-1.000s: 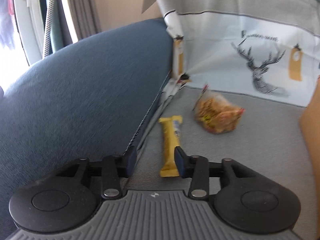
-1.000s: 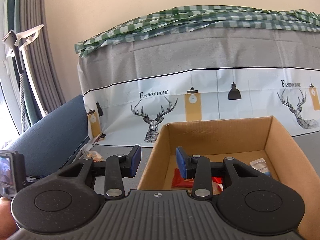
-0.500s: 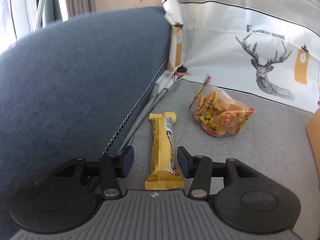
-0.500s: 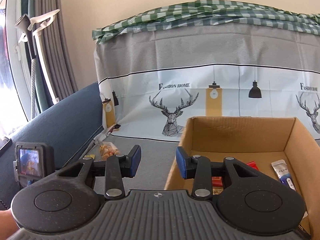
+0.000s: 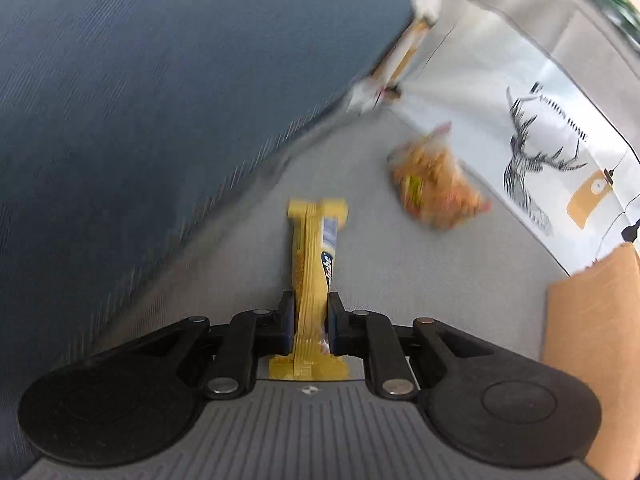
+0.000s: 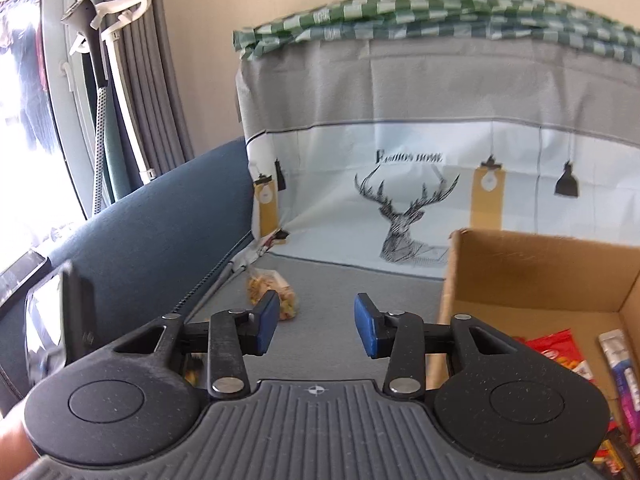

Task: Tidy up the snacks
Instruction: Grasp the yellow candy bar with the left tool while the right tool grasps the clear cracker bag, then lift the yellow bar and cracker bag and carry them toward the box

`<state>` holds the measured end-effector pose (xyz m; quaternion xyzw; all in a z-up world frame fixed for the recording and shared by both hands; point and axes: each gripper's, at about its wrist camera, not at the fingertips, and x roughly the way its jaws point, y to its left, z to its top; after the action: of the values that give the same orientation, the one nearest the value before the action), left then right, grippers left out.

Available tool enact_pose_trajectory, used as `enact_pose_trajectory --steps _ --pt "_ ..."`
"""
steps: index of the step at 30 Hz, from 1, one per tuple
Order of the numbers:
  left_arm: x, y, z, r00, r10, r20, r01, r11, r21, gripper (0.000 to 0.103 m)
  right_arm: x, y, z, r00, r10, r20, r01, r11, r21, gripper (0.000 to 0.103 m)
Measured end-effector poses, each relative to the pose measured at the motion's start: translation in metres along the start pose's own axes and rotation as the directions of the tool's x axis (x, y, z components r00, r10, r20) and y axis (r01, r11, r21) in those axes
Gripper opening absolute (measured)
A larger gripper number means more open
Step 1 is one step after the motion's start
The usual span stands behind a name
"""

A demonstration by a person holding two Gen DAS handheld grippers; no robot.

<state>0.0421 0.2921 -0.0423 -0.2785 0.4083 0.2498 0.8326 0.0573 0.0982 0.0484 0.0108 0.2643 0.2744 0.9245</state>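
- The cardboard box (image 6: 536, 276) is sitting ahead and to the right of the right gripper (image 6: 316, 322), with snack packets inside.
- The bag of crackers (image 5: 438, 186) is lying ahead-right of the left gripper (image 5: 311, 322).
- The left gripper is clamping the yellow snack bar (image 5: 314, 264) near its rear end.
- The right gripper is hanging wide open, gripping nothing.

You get bright daylight in both views. In the right wrist view the window (image 6: 24, 92) at the far left is blown out white. The left wrist view is smeared with motion blur; the cracker bag (image 5: 436, 188) and blue cushion (image 5: 160, 100) streak. Fisheye curvature bends straight edges near the borders.
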Motion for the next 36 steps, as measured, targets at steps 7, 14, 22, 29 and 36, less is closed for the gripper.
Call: enact_pose_trajectory --steps 7,14,22,29,36 --pt "-0.002 -0.005 -0.005 0.999 0.025 0.021 -0.025 1.0 -0.016 0.017 0.078 0.027 0.023 0.993 0.052 -0.101 -0.053 0.999 -0.001 0.057" --pt "-0.002 -0.002 0.003 0.999 0.034 -0.017 -0.034 0.999 -0.041 0.025 0.179 0.051 0.028 0.967 0.06 -0.248 -0.085 0.992 -0.091 0.076" --pt "0.003 -0.004 0.013 0.999 0.03 -0.041 -0.032 0.998 -0.049 0.028 0.255 0.052 -0.002 0.925 -0.026 -0.378 -0.04 0.985 -0.166 0.063" --pt "0.004 -0.002 0.021 0.998 0.047 -0.046 -0.049 0.998 -0.042 0.017 0.218 0.052 -0.002 0.949 -0.029 -0.315 -0.052 0.968 -0.246 0.046" --pt "0.001 0.001 0.022 0.997 0.003 -0.074 -0.005 1.0 -0.018 0.017 0.102 0.059 -0.01 0.974 -0.066 -0.215 0.015 0.973 -0.231 0.045"
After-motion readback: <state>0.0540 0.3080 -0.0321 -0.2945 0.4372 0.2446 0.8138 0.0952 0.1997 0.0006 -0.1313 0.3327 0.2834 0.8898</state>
